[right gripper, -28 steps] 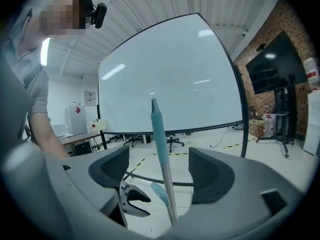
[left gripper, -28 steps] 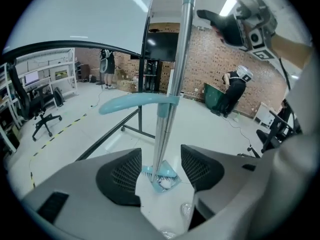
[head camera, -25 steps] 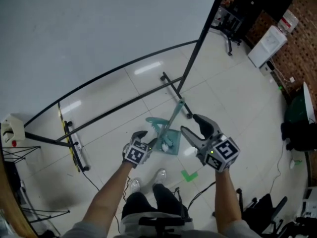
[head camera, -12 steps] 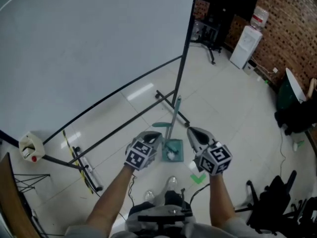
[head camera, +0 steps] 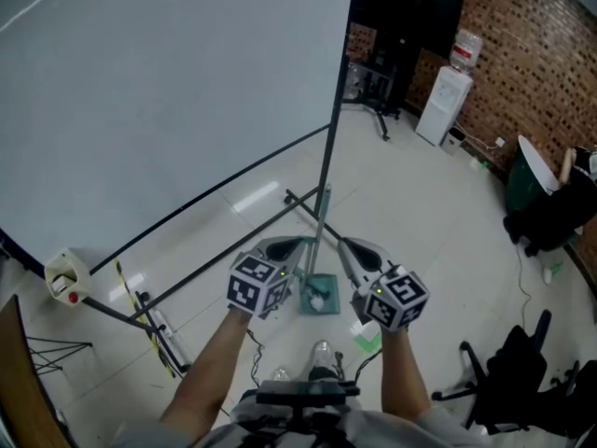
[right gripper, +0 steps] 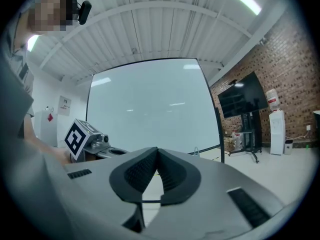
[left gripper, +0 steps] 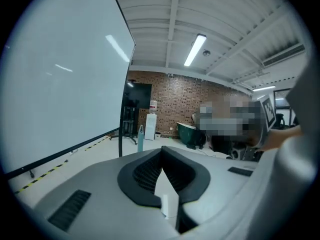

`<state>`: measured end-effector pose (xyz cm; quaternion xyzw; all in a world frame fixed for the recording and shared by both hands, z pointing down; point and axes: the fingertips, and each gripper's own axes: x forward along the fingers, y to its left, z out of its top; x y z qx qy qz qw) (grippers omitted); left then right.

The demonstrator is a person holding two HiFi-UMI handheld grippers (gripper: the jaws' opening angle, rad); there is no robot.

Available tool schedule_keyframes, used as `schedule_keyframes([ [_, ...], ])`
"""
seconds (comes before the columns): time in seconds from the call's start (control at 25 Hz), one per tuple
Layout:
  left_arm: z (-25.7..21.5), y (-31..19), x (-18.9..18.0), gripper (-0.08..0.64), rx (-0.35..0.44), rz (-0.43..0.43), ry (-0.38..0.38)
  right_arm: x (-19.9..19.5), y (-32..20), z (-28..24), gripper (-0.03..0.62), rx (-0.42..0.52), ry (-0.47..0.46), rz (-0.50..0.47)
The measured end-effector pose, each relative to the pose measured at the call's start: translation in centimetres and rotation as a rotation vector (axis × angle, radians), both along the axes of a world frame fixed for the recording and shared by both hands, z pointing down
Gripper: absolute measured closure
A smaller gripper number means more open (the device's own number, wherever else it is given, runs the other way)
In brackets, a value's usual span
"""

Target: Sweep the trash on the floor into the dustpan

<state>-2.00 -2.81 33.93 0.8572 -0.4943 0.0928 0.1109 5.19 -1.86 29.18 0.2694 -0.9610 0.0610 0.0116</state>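
A teal dustpan (head camera: pixel 320 299) stands on the tiled floor in the head view, with a white scrap of trash (head camera: pixel 317 300) in it. Its long handle (head camera: pixel 317 222) rises upright between my two grippers. My left gripper (head camera: pixel 291 245) is raised just left of the handle, jaws together and holding nothing. To the right of the handle my right gripper (head camera: pixel 347 245) is also shut and empty. In the left gripper view the shut jaws (left gripper: pixel 162 166) point level across the room, and the handle's top (left gripper: pixel 140 136) shows beyond them. The right gripper view has its shut jaws (right gripper: pixel 156 166) facing the screen.
A big white screen on a black stand (head camera: pixel 328 138) has feet spreading over the floor ahead. A green tape mark (head camera: pixel 366 341) lies by my right foot. A water dispenser (head camera: pixel 438 101) stands by the brick wall, and black chairs (head camera: pixel 508 381) at the right.
Both grippers have risen and drawn closer to the dustpan handle. The right jaws, open a second ago, are now together. The head view has tilted up toward the room.
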Motion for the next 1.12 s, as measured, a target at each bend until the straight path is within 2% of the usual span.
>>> schedule_keyframes([
  [0.24,-1.5,1.4,-0.6,0.56,0.032,0.005,-0.002,-1.6,2.1,-1.0,0.592,0.016,-0.009,-0.008],
  [1.12,-2.7,3.0,1.2,0.56,0.046,0.025,-0.01,-1.0,3.8,-2.1,0.592,0.027,-0.045,-0.027],
])
